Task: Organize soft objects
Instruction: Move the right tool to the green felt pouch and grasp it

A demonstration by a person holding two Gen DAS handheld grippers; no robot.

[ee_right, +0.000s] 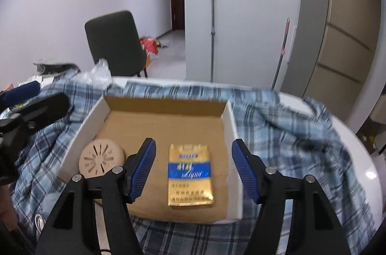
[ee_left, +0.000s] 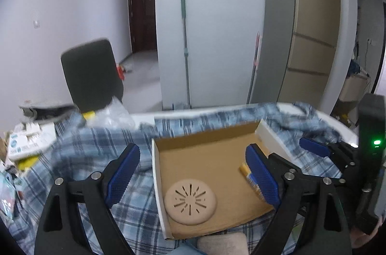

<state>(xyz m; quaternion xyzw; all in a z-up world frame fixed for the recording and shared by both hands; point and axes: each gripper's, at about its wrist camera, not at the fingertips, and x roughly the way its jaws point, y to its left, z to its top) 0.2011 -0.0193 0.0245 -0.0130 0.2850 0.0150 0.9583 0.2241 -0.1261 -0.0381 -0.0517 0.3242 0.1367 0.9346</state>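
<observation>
A shallow cardboard box (ee_left: 157,173) (ee_right: 231,124) sits on a blue plaid cloth (ee_left: 135,202) (ee_right: 289,134). Inside it lie a round tan slotted disc (ee_left: 190,204) (ee_right: 100,157) and a flat gold-and-blue packet (ee_right: 190,175), partly hidden in the left wrist view (ee_left: 244,169). My left gripper (ee_left: 193,173) hangs open above the box's left side, with the disc below it and nothing between its fingers. My right gripper (ee_right: 194,170) is open above the packet, and its pads do not touch it. Each gripper shows at the edge of the other's view (ee_left: 320,150) (ee_right: 36,107).
The cloth covers a white round table (ee_right: 357,158). Papers and packages (ee_left: 29,141) and a plastic bag (ee_right: 99,72) crowd the table's left. A beige soft item (ee_left: 223,243) lies at the near edge. Behind stand a dark chair (ee_right: 113,42), a mop (ee_right: 212,21) and a fridge (ee_left: 308,25).
</observation>
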